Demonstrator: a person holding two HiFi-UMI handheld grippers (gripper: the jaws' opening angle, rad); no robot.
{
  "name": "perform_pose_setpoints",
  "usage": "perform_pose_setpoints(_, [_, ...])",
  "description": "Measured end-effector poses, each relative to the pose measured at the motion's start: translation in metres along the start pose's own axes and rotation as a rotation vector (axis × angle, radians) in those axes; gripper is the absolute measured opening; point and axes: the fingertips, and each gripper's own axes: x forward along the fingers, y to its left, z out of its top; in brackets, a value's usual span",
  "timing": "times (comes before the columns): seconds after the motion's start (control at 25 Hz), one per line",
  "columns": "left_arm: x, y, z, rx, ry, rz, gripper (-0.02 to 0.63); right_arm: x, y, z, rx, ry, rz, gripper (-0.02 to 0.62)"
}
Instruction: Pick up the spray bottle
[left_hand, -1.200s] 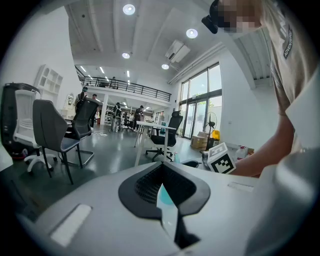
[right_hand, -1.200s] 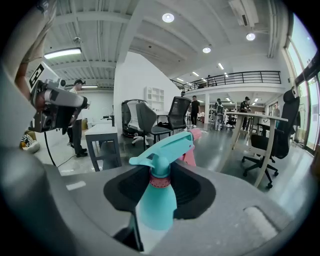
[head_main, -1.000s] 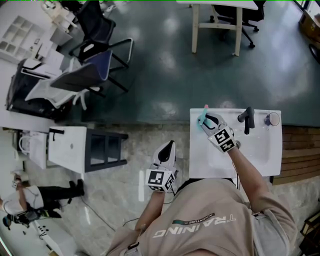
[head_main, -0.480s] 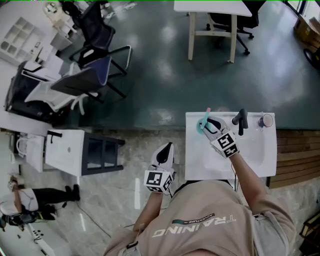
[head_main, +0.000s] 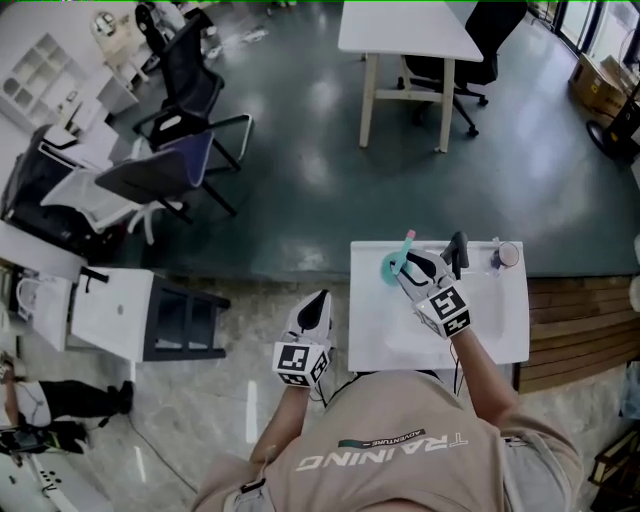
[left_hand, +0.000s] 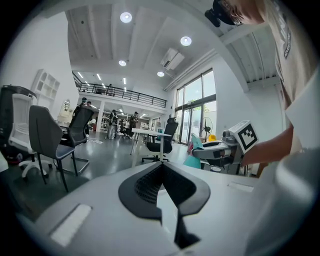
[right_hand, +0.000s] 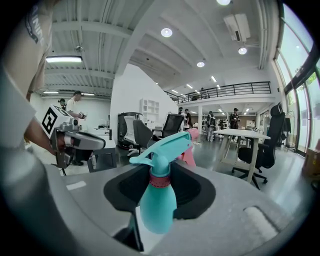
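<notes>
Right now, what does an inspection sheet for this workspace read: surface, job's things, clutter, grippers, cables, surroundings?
Surface: white sink top in front of the person.
Job's things: teal spray bottle with a pink nozzle, over the sink's back left part.
Clutter: black tap; small round thing at the back right corner.
Grippers: right gripper, jaws shut on the spray bottle; left gripper, jaws together, nothing in them, held off the sink's left side.
Cables: nothing seen.
Surroundings: chairs, white table, second sink unit at left.
</notes>
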Motion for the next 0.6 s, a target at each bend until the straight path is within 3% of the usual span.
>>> perform_pose_setpoints(0.6, [0.020, -0.024, 0.036, 0.069, -0.059, -0.077, 0.018, -0.055, 0.001, 0.042, -0.007, -0.083, -0.047, 0.130])
